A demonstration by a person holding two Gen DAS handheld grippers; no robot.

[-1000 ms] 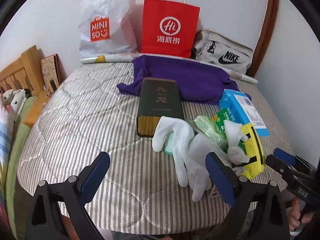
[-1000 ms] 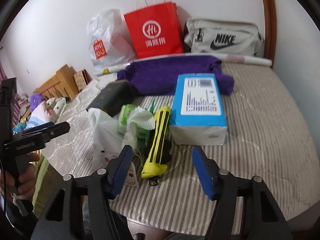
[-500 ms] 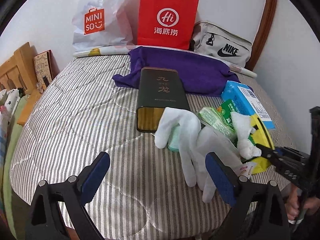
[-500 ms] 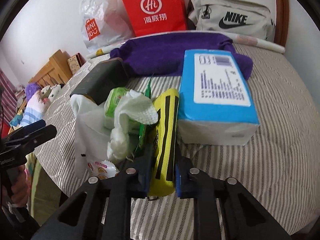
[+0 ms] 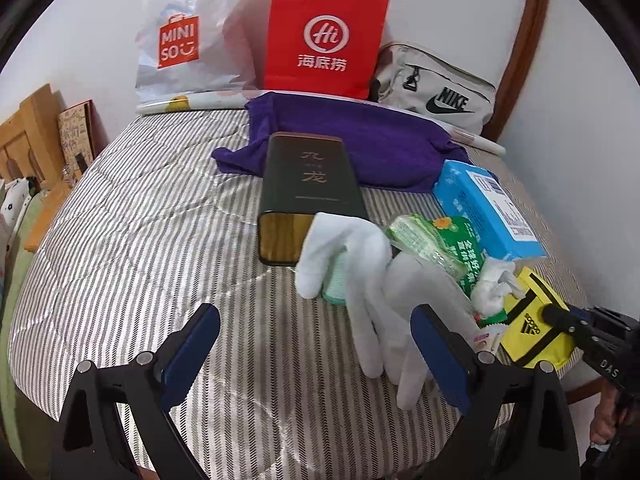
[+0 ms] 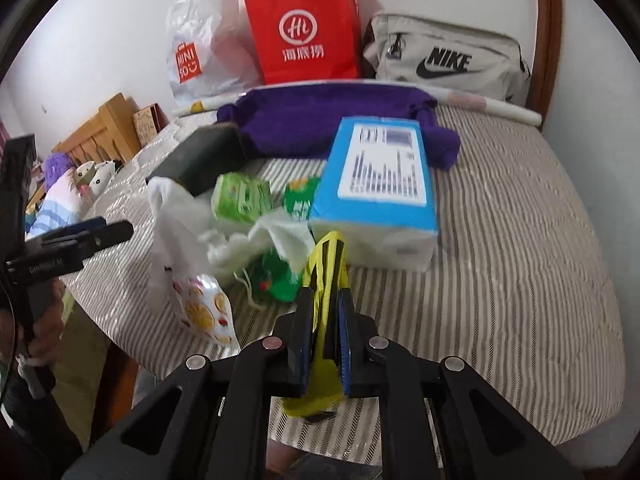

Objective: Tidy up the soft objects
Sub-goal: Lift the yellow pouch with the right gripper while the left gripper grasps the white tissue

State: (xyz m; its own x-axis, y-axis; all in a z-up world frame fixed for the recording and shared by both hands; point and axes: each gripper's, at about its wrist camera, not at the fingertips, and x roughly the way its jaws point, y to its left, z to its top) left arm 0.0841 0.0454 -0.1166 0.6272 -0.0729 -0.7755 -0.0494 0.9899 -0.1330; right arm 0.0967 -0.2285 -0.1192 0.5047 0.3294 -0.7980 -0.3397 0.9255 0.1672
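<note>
Since a second ago the right hand-held gripper [image 6: 324, 332] has closed on the yellow pouch [image 6: 326, 268] and is lifting it at the bed's [image 6: 520, 240] six o'clock edge. The left hand-held gripper [image 5: 316, 344] is hanging wide open, empty. The pouch's slack fabric may be dragging the crumpled tissue [image 6: 280, 236] off the edge.

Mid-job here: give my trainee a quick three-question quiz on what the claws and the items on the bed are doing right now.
1. True or false: the right claw is shut on the yellow fabric pouch with black stripes.
2. What is the left claw holding?
3. The dark green rectangular tin partly lies on: A) the purple folded cloth B) the blue tissue pack C) the white cotton gloves

Key: 1 true; 2 nothing, it is open above the striped bedcover; 3 A.
</note>
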